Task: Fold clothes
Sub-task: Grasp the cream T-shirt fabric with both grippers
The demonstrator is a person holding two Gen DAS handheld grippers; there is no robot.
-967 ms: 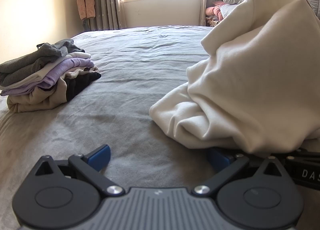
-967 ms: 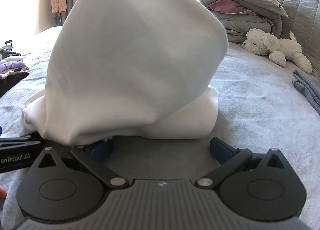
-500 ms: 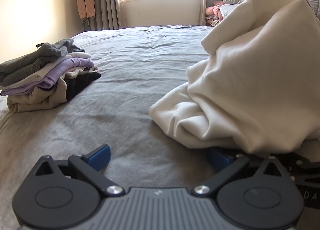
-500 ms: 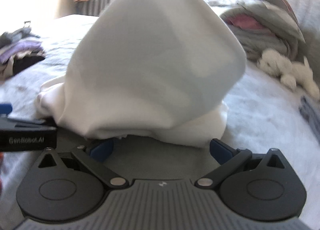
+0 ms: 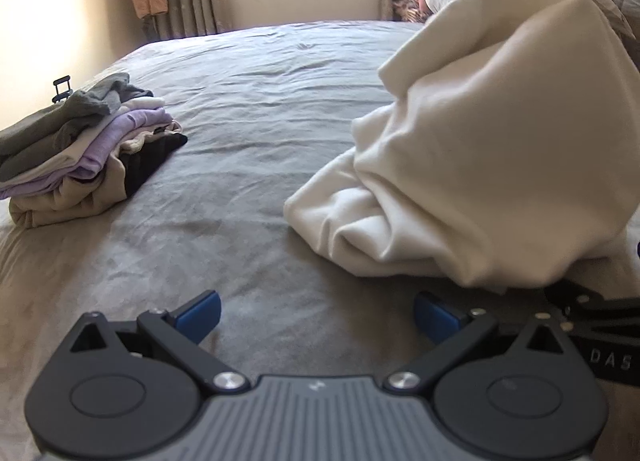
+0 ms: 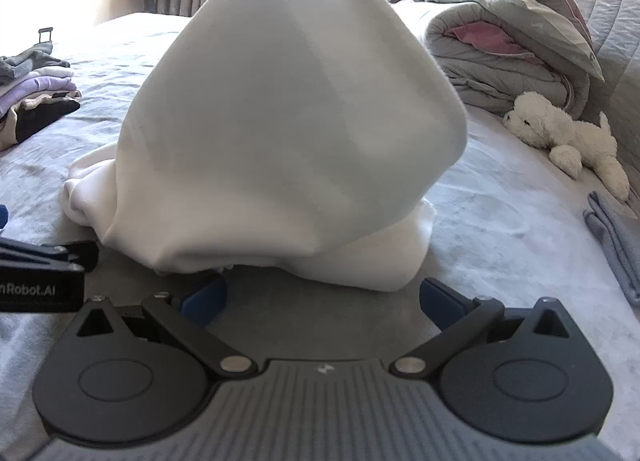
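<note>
While both tongs stand with their blue pads spread wide and nothing between them, the cream garment [image 6: 288, 133] sits heaped on the grey bed [image 5: 248, 73], a tall billowed hump over a flatter wad of the same cloth. Over the last second the left gripper [image 5: 316, 315] has scarcely stirred, the heap lying as before to its right and the stack of folded clothes [image 5: 80, 153] at the far left. The right gripper [image 6: 322, 297] has swung and drawn slightly back, so that the hump now shows whole and a strip of bare sheet lies between the pads and the garment's near edge. By that, the garment has probably been let go, or is being sized up for a fresh hold; it is bunched, not laid flat or squared, so its folding looks unfinished, while the stack suggests other pieces are done. Much stays hidden: no sleeve, collar or hem can be picked out, the hump covers whatever lies behind it, and the fisheye rim cuts off its right side in the left view. A white plush dog [image 6: 568, 137] and a rolled duvet [image 6: 504, 33] lie well apart.
</note>
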